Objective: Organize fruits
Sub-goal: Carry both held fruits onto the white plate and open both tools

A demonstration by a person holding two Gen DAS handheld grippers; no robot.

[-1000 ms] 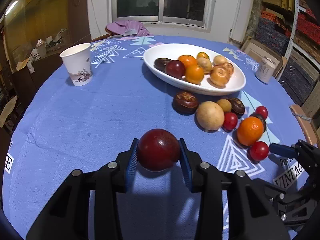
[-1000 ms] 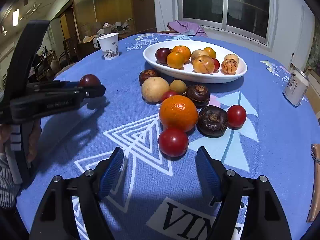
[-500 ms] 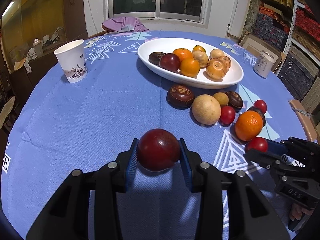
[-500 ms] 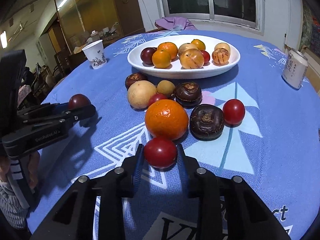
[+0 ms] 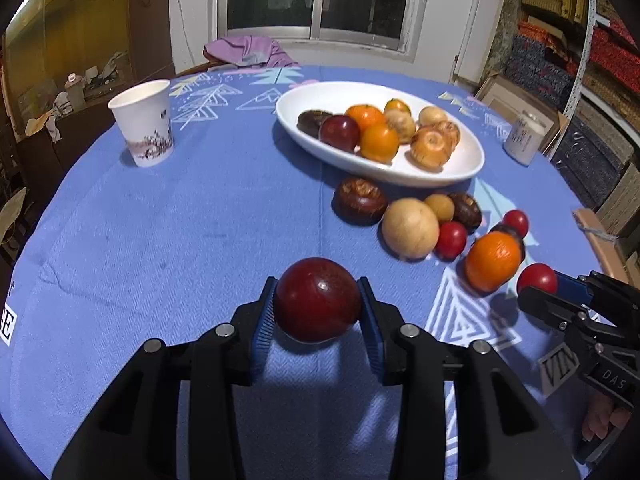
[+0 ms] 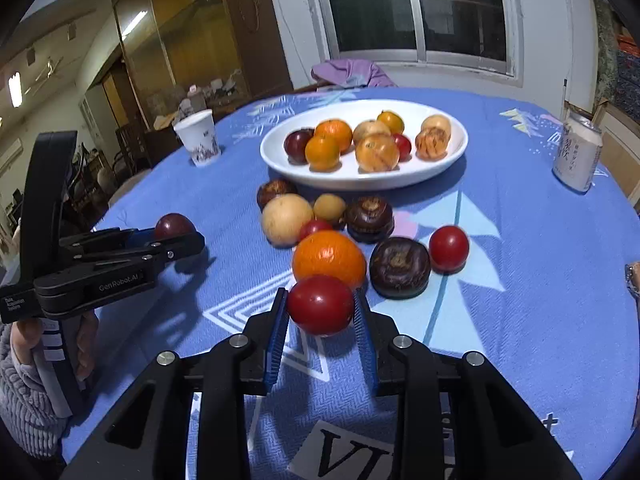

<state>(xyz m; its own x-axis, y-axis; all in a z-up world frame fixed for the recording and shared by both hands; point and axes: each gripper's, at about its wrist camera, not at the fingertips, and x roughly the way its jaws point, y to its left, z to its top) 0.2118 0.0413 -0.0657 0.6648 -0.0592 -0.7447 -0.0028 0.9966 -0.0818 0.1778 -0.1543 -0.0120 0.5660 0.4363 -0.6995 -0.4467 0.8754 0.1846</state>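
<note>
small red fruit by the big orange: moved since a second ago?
Yes. The small red fruit sat on the cloth short of the big orange; now it overlaps the orange's lower edge, clamped in the right gripper, whose jaws just closed.

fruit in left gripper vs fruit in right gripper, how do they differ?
Colour: the dark red fruit in the left gripper is deep maroon; the red tomato in the right gripper is a brighter red.
Surroundings: the dark red fruit is held apart from the loose fruit; the red tomato sits right in front of the large orange.
Shared: both round, glossy, and clamped between blue pads.
</note>
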